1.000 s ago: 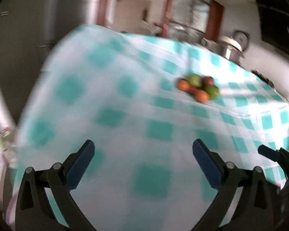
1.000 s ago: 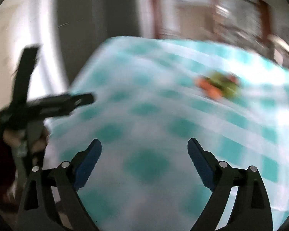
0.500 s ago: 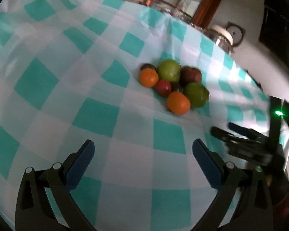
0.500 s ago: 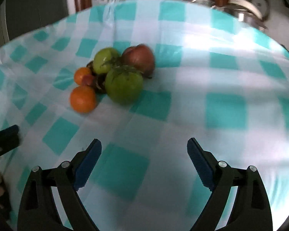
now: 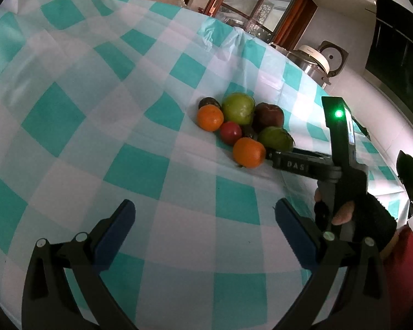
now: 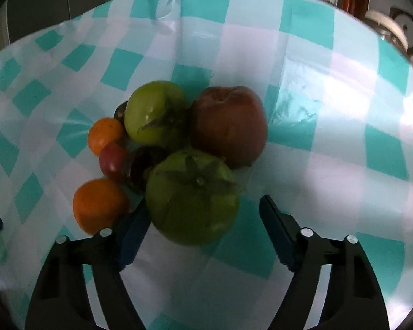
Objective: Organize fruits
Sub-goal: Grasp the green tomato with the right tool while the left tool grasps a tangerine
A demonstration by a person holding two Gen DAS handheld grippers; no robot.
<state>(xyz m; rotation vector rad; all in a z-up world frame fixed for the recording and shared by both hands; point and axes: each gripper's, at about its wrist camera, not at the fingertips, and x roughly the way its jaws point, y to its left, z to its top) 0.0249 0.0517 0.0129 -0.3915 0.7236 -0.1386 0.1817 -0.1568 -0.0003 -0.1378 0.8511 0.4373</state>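
Right wrist view: right gripper [image 6: 201,220] spread wide around near green tomato [image 6: 192,196], pads not touching. Left gripper [image 5: 205,227] spread wide over checkered tablecloth [image 5: 96,126], short of fruit pile [image 5: 243,126].

Two orange fruits [image 6: 99,205] [image 6: 105,135], two green tomatoes [image 6: 192,196] [image 6: 155,115], one brown-red fruit [image 6: 228,125], one small red fruit [image 6: 112,161], two dark fruits [image 6: 141,165] [image 5: 208,101].
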